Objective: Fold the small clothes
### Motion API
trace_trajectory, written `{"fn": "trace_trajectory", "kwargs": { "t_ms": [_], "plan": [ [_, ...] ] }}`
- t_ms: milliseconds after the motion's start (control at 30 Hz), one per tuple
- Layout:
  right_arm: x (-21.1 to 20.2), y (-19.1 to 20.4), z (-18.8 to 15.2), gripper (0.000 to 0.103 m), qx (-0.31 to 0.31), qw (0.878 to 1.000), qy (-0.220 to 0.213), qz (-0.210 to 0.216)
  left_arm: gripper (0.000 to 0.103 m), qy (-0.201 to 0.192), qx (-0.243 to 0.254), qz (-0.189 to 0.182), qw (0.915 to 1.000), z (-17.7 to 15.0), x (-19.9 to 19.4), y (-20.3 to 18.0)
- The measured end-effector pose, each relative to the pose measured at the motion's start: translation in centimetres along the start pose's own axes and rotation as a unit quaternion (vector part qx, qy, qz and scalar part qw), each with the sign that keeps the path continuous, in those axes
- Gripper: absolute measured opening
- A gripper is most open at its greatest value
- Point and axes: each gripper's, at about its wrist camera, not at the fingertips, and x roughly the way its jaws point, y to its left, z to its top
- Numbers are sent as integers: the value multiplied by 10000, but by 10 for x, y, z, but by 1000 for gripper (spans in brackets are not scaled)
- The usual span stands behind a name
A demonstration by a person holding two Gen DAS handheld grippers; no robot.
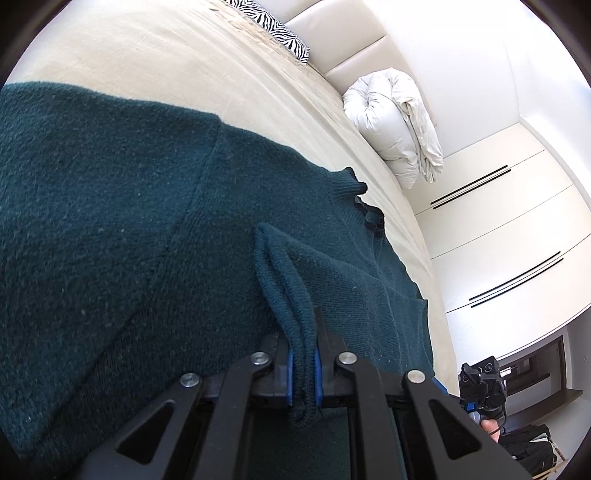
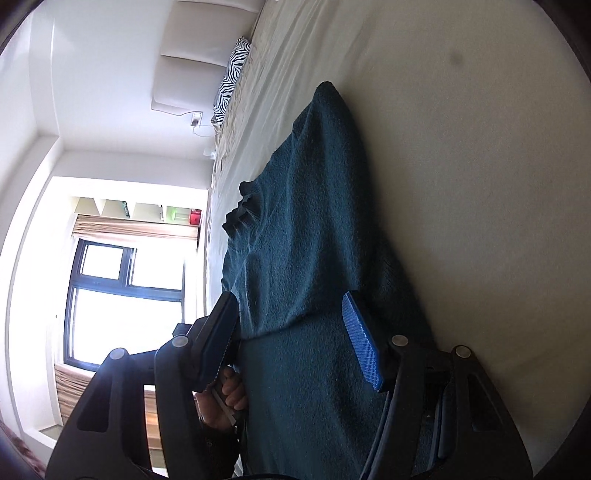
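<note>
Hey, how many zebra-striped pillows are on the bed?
1: a black-and-white zebra-striped pillow at the far end of the beige bed, beside the padded headboard. Others may lie out of view.

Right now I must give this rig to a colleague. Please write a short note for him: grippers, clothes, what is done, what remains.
Left gripper: shut on a ribbed edge of the dark green sweater.
Right gripper: open, sweater between its fingers, not pinched.
Sweater lies on the beige bed sheet, collar toward the headboard.
Done: one edge picked up.
Left: grip with the right, fold, flatten.
</note>
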Motion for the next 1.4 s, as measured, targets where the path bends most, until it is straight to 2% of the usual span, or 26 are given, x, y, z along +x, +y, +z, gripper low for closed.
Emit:
{"fn": "trace_trajectory", "kwargs": {
  "t_ms": [100, 133, 200, 267, 333, 433, 500, 600, 700, 833, 967, 1000, 1033, 1100, 1133, 1167, 1233, 1300, 1400],
  "plan": [
    [-30, -8, -27, 60, 85, 9997, -198, -65, 13, 53, -68, 20, 10000, 2, -6, -3],
    [-39, -6, -34, 60, 114, 9996, -275, -16, 17, 36, -91, 107, 9999, 1, -11, -5],
    [-58, -2, -54, 60, 121, 9991, -393, 127, 35, -88, -148, 211, 9996, -3, -30, -10],
    [-72, 8, -75, 60, -11, 9985, -524, 173, 67, -395, -192, 155, 9989, -10, -61, -14],
    [-77, 17, -98, 60, -88, 9985, -528, 148, 81, -841, -303, -13, 9960, -20, -103, -11],
    [-78, 30, -129, 60, -234, 9986, -442, 159, 83, -1472, -697, -83, 9866, -38, -170, 17],
    [-72, 39, -148, 60, -315, 9988, -339, 147, 83, -1940, -1242, -33, 9731, -50, -216, 52],
    [-58, 49, -171, 60, -336, 9990, -204, 216, 83, -2579, -2161, 53, 9417, -70, -274, 111],
    [-44, 62, -192, 60, -374, 9989, -46, 279, 81, -2965, -2841, 150, 9117, -85, -310, 154],
    [-25, 83, -212, 60, -506, 9982, 121, 282, 80, -3465, -3452, -79, 8722, -88, -329, 187],
    [-10, 105, -223, 60, -703, 9970, 234, 239, 80, -3689, -3846, -188, 8459, -74, -327, 206],
    [-10, 109, -226, 60, -777, 9964, 244, 218, 79, -3755, -3850, -163, 8429, -68, -326, 207],
    [-9, 113, -228, 60, -837, 9960, 249, 182, 76, -3807, -3820, -110, 8420, -62, -325, 208],
    [-8, 119, -230, 60, -938, 9953, 231, 74, 63, -3817, -3827, 55, 8413, -50, -324, 212],
    [-9, 120, -233, 60, -971, 9950, 230, 38, 52, -3798, -3840, 91, 8416, -44, -323, 215],
    [-8, 121, -233, 60, -984, 9949, 228, 14, 46, -3764, -3832, 124, 8434, -39, -321, 217],
    [-10, 120, -233, 60, -1002, 9948, 199, -23, 18, -3627, -3789, 266, 8510, -29, -317, 217],
    [-15, 117, -234, 60, -1014, 9947, 173, -33, 12, -3588, -3526, 500, 8628, -19, -313, 201],
    [-17, 110, -230, 60, -992, 9950, 115, -56, 10, -3427, -2704, 837, 8958, 2, -304, 156]
  ]
}}
